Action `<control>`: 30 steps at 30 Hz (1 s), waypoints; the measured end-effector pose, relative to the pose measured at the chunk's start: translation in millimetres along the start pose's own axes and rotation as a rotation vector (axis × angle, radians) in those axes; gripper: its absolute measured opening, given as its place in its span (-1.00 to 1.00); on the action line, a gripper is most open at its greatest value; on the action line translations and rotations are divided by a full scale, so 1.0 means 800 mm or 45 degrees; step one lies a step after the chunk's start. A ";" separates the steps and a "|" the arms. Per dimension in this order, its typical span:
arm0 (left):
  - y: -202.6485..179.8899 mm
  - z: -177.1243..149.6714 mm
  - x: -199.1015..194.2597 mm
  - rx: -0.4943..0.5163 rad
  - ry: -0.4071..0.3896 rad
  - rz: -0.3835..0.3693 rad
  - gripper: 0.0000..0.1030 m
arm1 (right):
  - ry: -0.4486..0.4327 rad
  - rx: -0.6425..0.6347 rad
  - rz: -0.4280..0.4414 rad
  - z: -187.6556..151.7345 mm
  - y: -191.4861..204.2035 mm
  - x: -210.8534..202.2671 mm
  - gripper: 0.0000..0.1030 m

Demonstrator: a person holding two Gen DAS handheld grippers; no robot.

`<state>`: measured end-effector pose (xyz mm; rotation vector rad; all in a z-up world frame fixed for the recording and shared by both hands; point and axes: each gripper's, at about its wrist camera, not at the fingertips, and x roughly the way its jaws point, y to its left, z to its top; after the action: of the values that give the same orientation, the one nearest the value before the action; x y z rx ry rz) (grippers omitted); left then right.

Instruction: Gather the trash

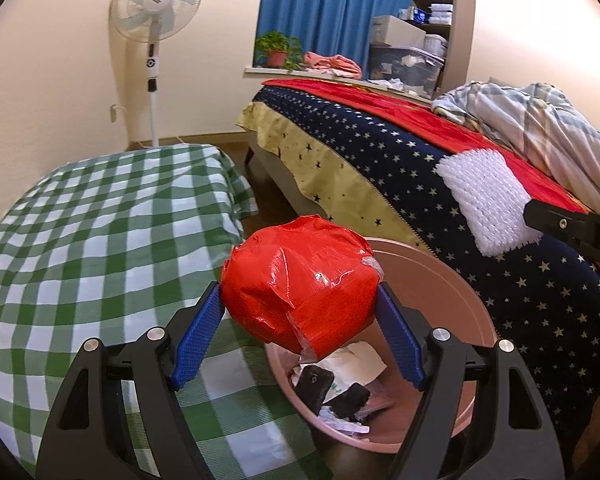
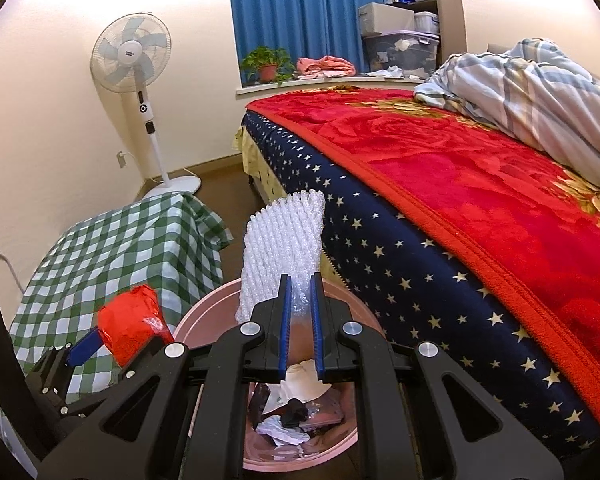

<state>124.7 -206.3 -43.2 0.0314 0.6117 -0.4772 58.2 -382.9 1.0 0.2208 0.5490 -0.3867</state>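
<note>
My left gripper [image 1: 300, 292] is shut on a crumpled red plastic ball [image 1: 300, 280], held wide between its blue pads above the near rim of the pink bin [image 1: 440, 276]. The same red ball [image 2: 130, 326] shows at the lower left of the right wrist view. My right gripper [image 2: 302, 280] is shut on a white foam net sleeve [image 2: 284, 236], which sticks up over the pink bin [image 2: 204, 322]. From the left wrist view that foam sleeve [image 1: 488, 200] hangs at the right, in front of the bed. Paper scraps and dark wrappers [image 1: 336, 388] lie inside the bin.
A green checked cloth [image 1: 100, 240] covers a low table to the left of the bin. The bed with its starred navy side [image 2: 420, 280] and red blanket [image 2: 480, 184] runs along the right. A standing fan [image 1: 156, 12] is by the far wall.
</note>
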 end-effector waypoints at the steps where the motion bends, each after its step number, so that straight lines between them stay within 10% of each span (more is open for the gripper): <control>1: -0.002 -0.001 0.001 0.005 0.003 -0.006 0.43 | 0.000 0.004 -0.003 0.000 -0.001 0.000 -0.80; 19: 0.027 -0.005 -0.030 0.012 0.000 0.038 0.63 | -0.017 0.050 0.041 -0.002 0.002 -0.014 -0.03; 30: 0.068 -0.004 -0.109 -0.044 -0.065 0.178 0.73 | -0.052 -0.029 0.160 -0.008 0.031 -0.059 0.80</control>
<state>84.4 -120.6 -3.4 0.0292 0.5635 -0.3308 28.5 -344.5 24.3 0.2237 0.4967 -0.2624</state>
